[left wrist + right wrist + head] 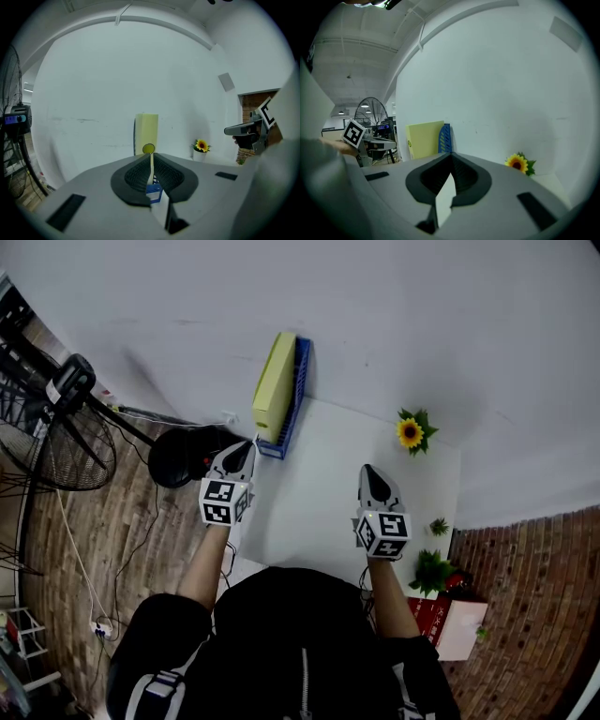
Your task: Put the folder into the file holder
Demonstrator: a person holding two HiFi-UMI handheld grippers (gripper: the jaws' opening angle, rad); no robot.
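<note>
A yellow folder (274,385) stands upright inside the blue file holder (297,390) at the far left corner of the white table (319,484), by the wall. My left gripper (241,448) hangs just short of the holder's near end, jaws shut with nothing in them. In the left gripper view the folder (146,129) rises straight ahead above the closed jaws, with a bit of the blue holder (153,191) below. My right gripper (372,472) hovers over the table's middle, shut and empty. Its view has the folder (424,139) and holder (445,138) ahead to the left.
A potted sunflower (411,433) stands at the table's far right, and two small green plants (431,570) sit along its right edge. On the wooden floor to the left are a fan (56,427), a black round base (183,454) and cables.
</note>
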